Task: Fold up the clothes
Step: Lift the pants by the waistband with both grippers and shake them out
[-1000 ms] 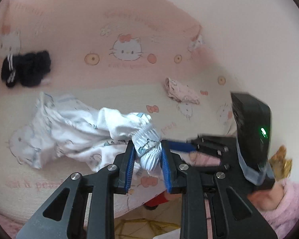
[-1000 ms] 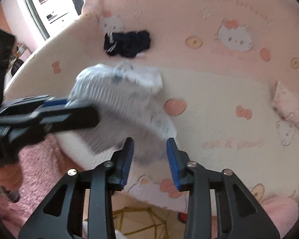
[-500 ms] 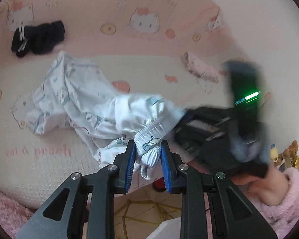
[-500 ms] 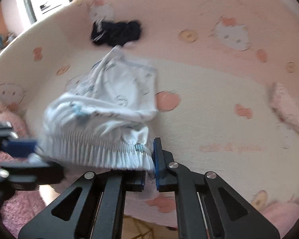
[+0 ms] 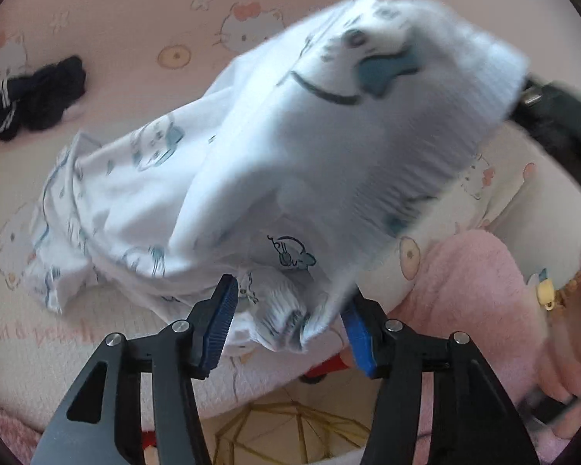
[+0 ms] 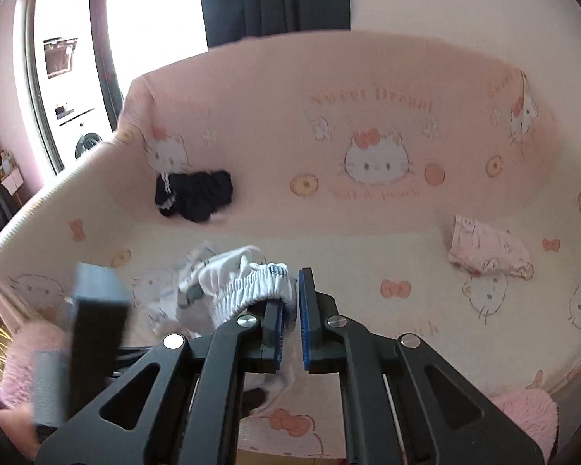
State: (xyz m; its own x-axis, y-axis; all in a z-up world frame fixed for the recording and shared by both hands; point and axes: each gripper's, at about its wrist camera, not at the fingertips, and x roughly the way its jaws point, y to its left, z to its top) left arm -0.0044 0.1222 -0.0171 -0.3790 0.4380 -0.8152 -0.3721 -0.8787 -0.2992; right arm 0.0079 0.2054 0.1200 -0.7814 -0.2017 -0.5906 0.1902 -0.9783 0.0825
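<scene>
While lifted above sofa point(image 6: 368, 240), white printed garment point(image 5: 251, 178) unfolded: waistband pinched in right gripper point(image 6: 290, 310), left gripper point(image 5: 286, 321) fingers spread around bunched cuff. Folding remains.

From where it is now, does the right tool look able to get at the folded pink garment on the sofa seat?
Probably not yet: the right tool is shut on the white garment. The path to the pink garment itself looks free.

The left tool point(image 5: 288, 323) has its fingers spread apart, cloth bunched loosely between them. The right tool point(image 6: 290, 319) has its fingers nearly together, pinching a gathered elastic hem.
</scene>
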